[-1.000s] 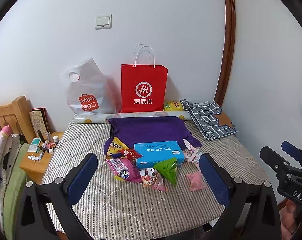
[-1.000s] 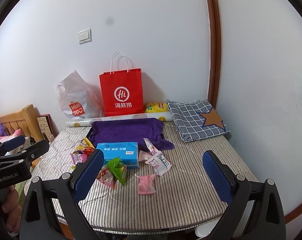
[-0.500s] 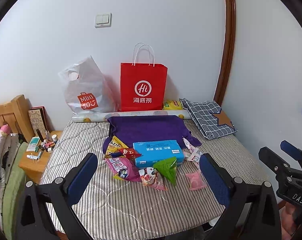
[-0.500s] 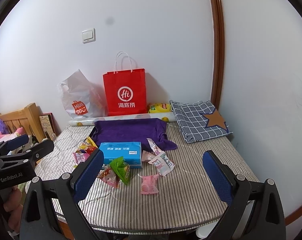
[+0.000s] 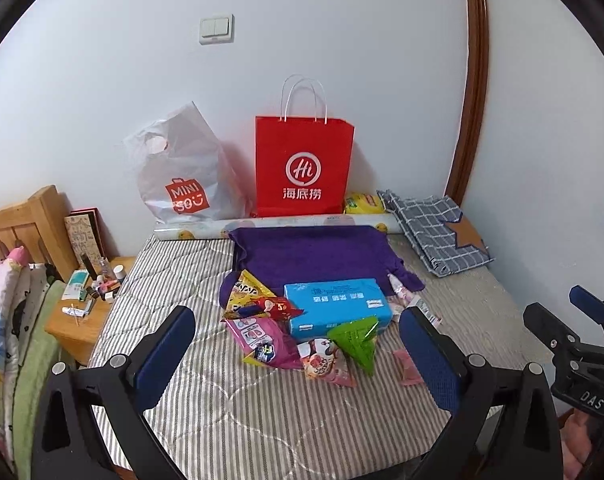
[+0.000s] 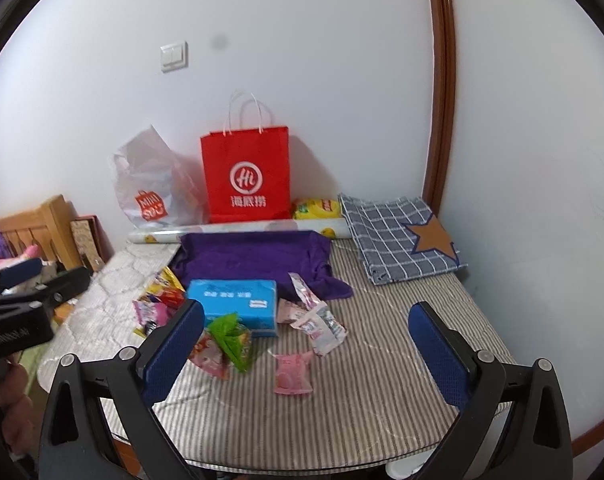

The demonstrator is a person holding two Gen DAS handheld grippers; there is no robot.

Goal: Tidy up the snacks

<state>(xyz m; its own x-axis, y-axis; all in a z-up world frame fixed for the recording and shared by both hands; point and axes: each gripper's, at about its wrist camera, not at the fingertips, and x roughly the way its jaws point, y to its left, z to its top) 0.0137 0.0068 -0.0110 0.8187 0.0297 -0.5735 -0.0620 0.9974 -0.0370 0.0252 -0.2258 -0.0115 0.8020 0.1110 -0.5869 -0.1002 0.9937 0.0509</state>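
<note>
Both claws [image 5: 302, 344] [image 6: 305, 344] gape above scattered snacks [image 5: 302, 328].

Two bags: red paper bag [image 5: 304, 166], white plastic bag [image 5: 182, 176]; one blue tissue pack [image 5: 335, 306] (snack packets overlap, count unclear).

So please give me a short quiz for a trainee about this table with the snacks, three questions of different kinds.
1. True or false: the left gripper is shut on a snack.
2. Which thing lies between the purple cloth and the green triangular snack pack?
A. the red paper bag
B. the blue tissue pack
C. the checked cloth with a star
3. Fill the gap: the small pink snack packet lying apart from the others is nearer to the ____ gripper.

Key: 1 false, both grippers are open and empty; 2 B; 3 right.
</note>
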